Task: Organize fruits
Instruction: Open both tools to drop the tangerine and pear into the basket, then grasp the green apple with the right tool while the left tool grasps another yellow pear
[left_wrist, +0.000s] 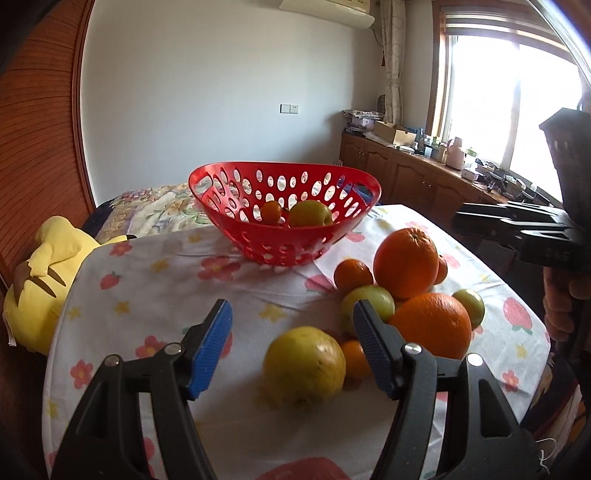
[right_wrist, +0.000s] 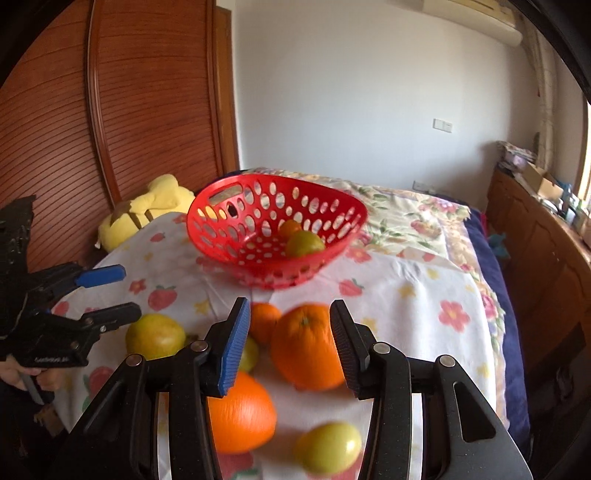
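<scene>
Presently, as I read it from my remote station:

Left fingers: my left gripper stands moderately wide, blue pads apart, nothing between them; bare cloth shows in the gap.
Left surroundings: the large yellow fruit lies just beyond the tips, nearer the right-hand finger, apart from both pads.
Right fingers: my right gripper stands narrower than the left but parted, gripping nothing; the pads frame a large orange lying beyond them on the cloth, no contact visible.
Fruit pile: a second large orange, small oranges and green fruits sit packed together, touching, on the right half of the table in the left wrist view.
Basket: the red perforated basket stands upright at the far edge of the table, well apart from the pile; inside lie one small orange fruit and one green fruit, side by side.
Open room: the tablecloth is bare between the left fingers and the basket, giving a free lane.
Edges: the cloth drops off at left, where a yellow plush toy rests below the table edge; the bed lies behind the basket.
Clearance between tools: each gripper shows at the rim of the other's view, well apart.
</scene>
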